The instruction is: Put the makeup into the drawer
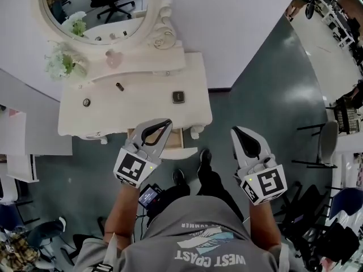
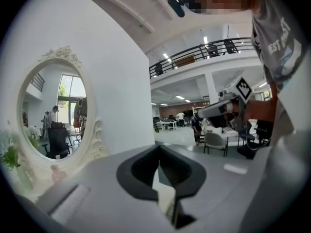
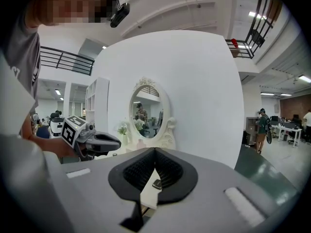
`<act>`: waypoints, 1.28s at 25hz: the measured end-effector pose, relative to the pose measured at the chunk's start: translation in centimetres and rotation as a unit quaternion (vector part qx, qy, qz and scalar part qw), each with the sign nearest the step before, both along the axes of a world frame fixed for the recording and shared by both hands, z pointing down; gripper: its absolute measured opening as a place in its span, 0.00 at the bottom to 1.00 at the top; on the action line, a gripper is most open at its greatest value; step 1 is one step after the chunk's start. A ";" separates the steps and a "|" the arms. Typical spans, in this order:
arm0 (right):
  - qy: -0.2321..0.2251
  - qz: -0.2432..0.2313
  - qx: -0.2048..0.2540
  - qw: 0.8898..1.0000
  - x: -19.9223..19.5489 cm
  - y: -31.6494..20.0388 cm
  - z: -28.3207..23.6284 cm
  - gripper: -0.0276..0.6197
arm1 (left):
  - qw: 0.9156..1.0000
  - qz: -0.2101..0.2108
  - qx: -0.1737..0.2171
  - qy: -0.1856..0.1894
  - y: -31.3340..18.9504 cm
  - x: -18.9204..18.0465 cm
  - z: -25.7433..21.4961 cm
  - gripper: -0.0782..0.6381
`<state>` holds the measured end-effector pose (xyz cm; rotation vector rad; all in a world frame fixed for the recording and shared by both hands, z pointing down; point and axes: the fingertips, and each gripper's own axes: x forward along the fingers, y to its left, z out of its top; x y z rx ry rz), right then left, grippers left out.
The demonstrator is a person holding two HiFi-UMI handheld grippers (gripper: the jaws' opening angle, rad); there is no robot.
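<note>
On the white vanity table (image 1: 142, 115) lie a dark square compact (image 1: 178, 97), a small dark lipstick tube (image 1: 119, 86) and a small round item (image 1: 86, 102). Below the table's front edge a drawer (image 1: 177, 142) stands pulled out, showing a wooden inside. My left gripper (image 1: 168, 121) is shut and empty, its tip over the table's front edge just left of the drawer. My right gripper (image 1: 233, 130) is shut and empty too, over the floor to the right of the table. In the right gripper view the compact (image 3: 156, 184) shows through the jaw window.
An oval mirror (image 1: 96, 10) in a carved white frame stands at the back of the table, with white flowers (image 1: 62, 64) and a pink bottle (image 1: 114, 57) beside it. Behind is a white wall. Chairs (image 1: 326, 143) and gear stand on the dark floor at right.
</note>
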<state>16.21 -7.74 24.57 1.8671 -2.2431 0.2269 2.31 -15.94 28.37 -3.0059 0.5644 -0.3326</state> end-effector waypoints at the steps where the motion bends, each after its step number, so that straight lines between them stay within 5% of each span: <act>1: 0.000 -0.006 -0.001 1.000 0.1 -0.8 0.3 0.05 | 1.000 -0.005 0.001 -0.004 -0.7 0.1 0.5 0.11; 20: -0.016 -0.091 -0.080 0.993 6.3 -14.0 10.4 0.05 | 0.985 -0.111 -0.100 -0.090 -13.0 5.5 17.3 0.11; 32: -0.023 -0.098 -0.139 0.985 8.6 -15.0 18.3 0.05 | 0.961 -0.173 -0.142 -0.164 -17.7 7.8 30.2 0.43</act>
